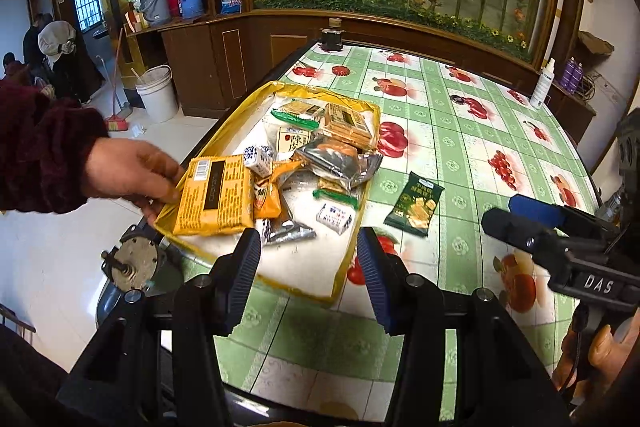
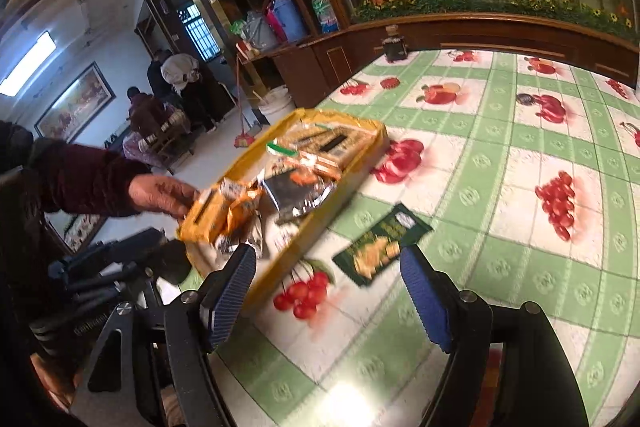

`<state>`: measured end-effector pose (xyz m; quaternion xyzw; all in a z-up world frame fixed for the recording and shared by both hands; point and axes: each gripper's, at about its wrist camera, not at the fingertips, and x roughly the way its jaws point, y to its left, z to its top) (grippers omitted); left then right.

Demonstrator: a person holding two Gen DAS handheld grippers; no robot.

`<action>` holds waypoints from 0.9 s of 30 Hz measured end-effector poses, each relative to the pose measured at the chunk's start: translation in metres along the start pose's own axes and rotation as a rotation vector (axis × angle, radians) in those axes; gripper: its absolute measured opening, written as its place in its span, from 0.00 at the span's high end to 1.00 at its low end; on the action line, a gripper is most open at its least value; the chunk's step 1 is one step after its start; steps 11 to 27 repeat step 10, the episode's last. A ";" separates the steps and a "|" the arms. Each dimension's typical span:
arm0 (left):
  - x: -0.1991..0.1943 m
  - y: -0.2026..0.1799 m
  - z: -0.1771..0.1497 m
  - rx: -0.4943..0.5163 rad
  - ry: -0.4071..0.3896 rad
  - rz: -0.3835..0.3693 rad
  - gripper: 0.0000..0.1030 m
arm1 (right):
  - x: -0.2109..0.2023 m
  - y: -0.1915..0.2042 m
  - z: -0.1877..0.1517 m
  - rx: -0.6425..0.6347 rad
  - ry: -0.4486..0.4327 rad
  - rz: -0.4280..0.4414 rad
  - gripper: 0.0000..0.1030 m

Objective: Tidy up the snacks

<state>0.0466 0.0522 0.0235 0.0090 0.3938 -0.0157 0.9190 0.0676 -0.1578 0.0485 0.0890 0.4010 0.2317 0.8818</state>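
Item 1: bare hand [image 1: 128, 173] in maroon sleeve [image 1: 40, 147], far left, at the tray's left edge, fingers on the orange pack [image 1: 216, 195].

Item 2: yellow tray [image 1: 348, 247] near the table's left edge. We count inside: orange pack at the near left corner, silver pouch [image 1: 340, 163] mid, biscuit pack [image 1: 346, 123] at the back right, plus small wrapped sweets, approx. a dozen pcs.

Item 3: our left gripper [image 1: 308, 267] over the tray's near edge, fingers apart, nothing between.

Item 4: green pack [image 1: 414, 205] flat on the checked cloth [image 1: 480, 131], just right of the tray, outside it.

Item 5: our right gripper [image 2: 328, 299] above the cloth near the green pack, fingers wide, empty.

Item 6: white bottle [image 1: 542, 85] at the far right edge.
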 end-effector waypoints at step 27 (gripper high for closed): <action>-0.019 -0.004 -0.017 0.015 -0.037 0.043 0.53 | -0.018 0.022 -0.037 -0.097 0.018 -0.018 0.26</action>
